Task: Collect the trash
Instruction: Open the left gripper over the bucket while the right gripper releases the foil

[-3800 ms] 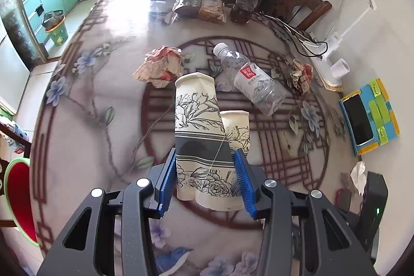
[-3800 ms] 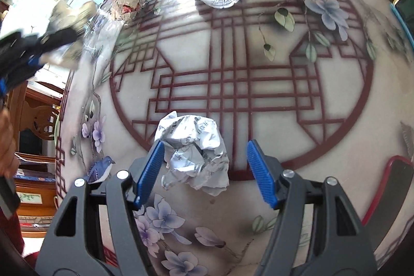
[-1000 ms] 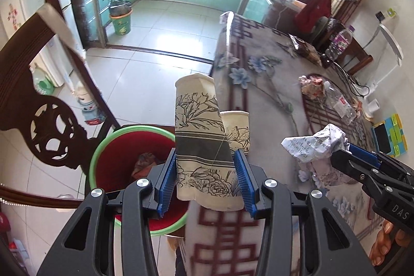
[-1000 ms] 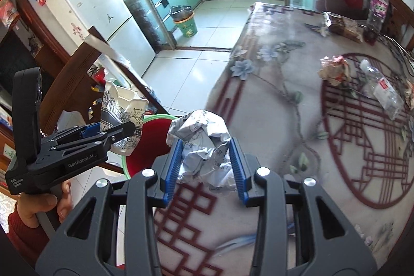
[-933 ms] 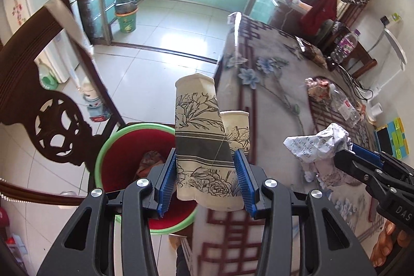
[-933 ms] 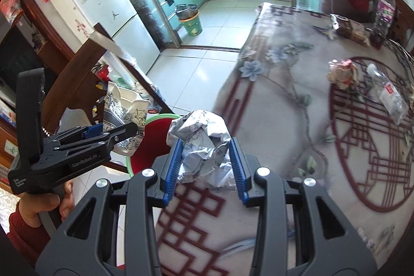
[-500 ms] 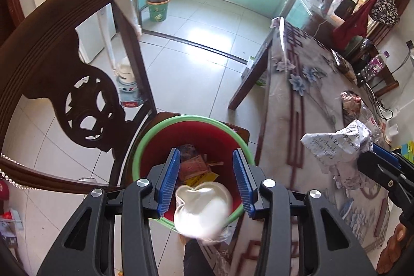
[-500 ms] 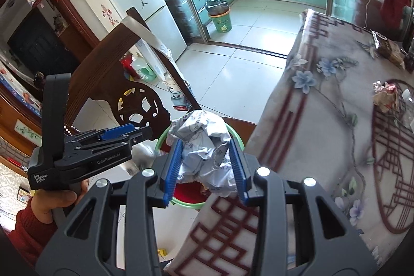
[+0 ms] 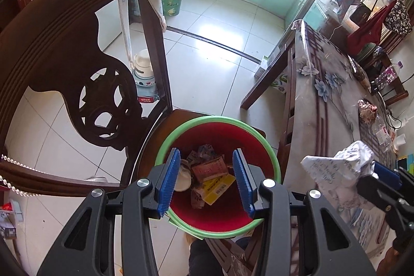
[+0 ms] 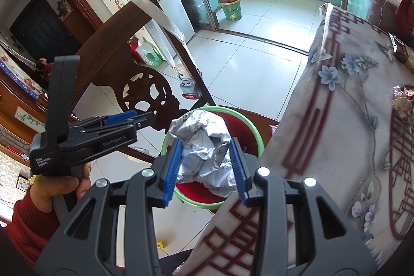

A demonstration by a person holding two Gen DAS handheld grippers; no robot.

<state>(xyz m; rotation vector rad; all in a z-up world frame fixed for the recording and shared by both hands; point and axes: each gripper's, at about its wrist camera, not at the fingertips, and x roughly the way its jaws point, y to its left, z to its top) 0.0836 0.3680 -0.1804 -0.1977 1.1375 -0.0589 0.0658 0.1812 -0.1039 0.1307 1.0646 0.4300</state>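
Note:
A red bin with a green rim [image 9: 276, 167] stands on a chair seat beside the table; it also shows in the right wrist view [image 10: 261, 144]. Inside lie packets and a white paper cup [image 9: 184, 179]. My left gripper [image 9: 205, 181] is open and empty right above the bin. My right gripper [image 10: 205, 170] is shut on a crumpled ball of white paper [image 10: 204, 144], held above the bin's near side; the ball also shows in the left wrist view [image 9: 336, 170]. A crumpled wrapper [image 9: 367, 111] and a plastic bottle [image 9: 380, 129] lie on the table.
A carved dark wooden chair back [image 9: 64, 56] rises left of the bin. The flowered table [image 10: 349, 133] runs along the right. A second small bin [image 10: 231, 8] stands on the tiled kitchen floor far off. A phone and cables lie at the table's far side.
My left gripper opened and the paper cups dropped into the bin. Both grippers moved from the table to above the bin, the right still holding the paper ball.

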